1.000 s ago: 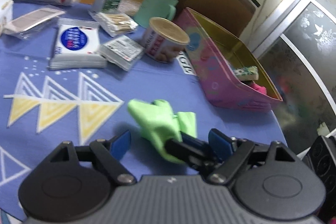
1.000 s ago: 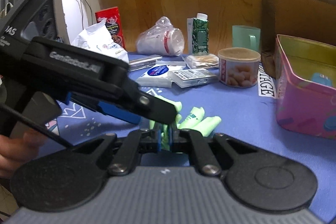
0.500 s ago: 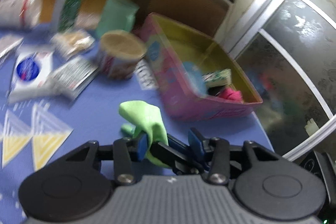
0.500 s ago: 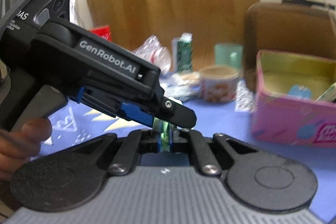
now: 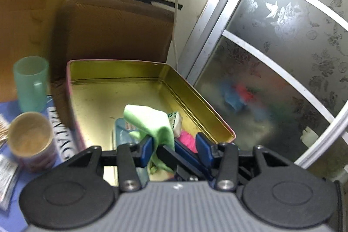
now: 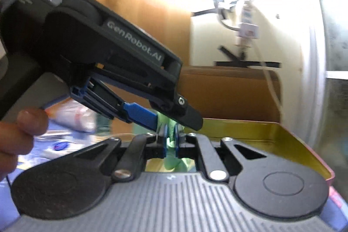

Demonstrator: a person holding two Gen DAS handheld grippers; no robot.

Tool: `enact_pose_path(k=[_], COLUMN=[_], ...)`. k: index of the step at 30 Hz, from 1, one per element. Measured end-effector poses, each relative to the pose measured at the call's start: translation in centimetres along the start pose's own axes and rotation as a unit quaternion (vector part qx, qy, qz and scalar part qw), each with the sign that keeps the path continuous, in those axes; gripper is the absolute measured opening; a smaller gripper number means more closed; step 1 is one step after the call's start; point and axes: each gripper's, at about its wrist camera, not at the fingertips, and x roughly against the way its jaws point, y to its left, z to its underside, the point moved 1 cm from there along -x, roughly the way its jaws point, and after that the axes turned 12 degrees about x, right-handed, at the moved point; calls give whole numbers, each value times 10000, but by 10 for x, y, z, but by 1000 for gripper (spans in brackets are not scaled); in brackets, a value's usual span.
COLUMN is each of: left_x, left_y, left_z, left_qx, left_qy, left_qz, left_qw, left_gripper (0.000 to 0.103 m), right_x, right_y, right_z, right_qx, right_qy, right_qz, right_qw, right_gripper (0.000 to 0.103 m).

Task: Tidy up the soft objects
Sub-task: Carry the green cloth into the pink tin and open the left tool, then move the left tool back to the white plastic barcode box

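Observation:
A light green cloth [image 5: 152,123] hangs above the open pink tin [image 5: 121,82] with the gold inside. My right gripper [image 6: 170,140] is shut on the green cloth [image 6: 171,163]; its fingers [image 5: 174,156] cross the left wrist view. My left gripper [image 5: 175,148] stands around the same cloth and the right fingers, its blue pads partly closed with a gap on the right; whether it presses on the cloth I cannot tell. In the tin lie a pink soft thing [image 5: 187,139], a blue item [image 5: 122,136] and a green patterned item [image 5: 175,121].
A mint cup [image 5: 31,84] and a round can [image 5: 30,140] stand left of the tin on the blue tablecloth. A brown chair back [image 5: 113,36] rises behind the tin. A glass sliding door [image 5: 271,58] is at the right. The left gripper's body [image 6: 108,53] fills the right wrist view.
Both grippers have carried the green cloth up off the table and to the right, over the tin. The left jaws have narrowed around it.

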Motion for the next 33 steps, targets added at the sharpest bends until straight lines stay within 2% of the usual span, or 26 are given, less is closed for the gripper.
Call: enact_pose_path(k=[3, 4, 6, 7, 12, 17, 18, 21, 24, 28, 33], left_x=[-24, -30, -36, -36, -20, 24, 35, 66, 94, 128, 163], left_y=[-3, -1, 4, 8, 30, 53, 59, 77, 99, 135, 175], left_z=[-1, 1, 5, 7, 13, 18, 20, 30, 41, 55, 71], left_qx=[62, 50, 46, 79, 425, 722, 748, 796, 870, 1051, 1220], left_qy=[112, 119, 134, 150, 45, -346, -445, -778, -1021, -1272, -1548], left_qz=[-187, -302, -510, -538, -531, -383, -382, -522, -717, -1020, -1409], left_qw=[9997, 9995, 9986, 9984, 9977, 9961, 9955, 9924, 9884, 9810, 9702], left_gripper=[51, 52, 53, 53, 56, 56, 59, 63, 63, 63, 63], right_x=[-17, -24, -34, -32, -14, 10, 13, 19, 18, 8, -7], right_y=[-17, -21, -30, -33, -36, -28, -26, -15, 8, 48, 92], right_z=[13, 19, 29, 34, 40, 33, 30, 22, 13, 10, 14], right_qx=[-98, -120, -173, -272, -562, -713, -744, -855, -815, -773, -697], right_qy=[299, 459, 736, 784, 578, 128, 45, -150, -143, 99, 536], right_qz=[294, 394, 576, 676, 782, 823, 807, 600, 150, -555, -1176], right_qw=[9991, 9981, 9955, 9943, 9937, 9940, 9939, 9944, 9965, 9954, 9892], right_gripper=[11, 15, 30, 42, 45, 46, 46, 46, 46, 46, 46])
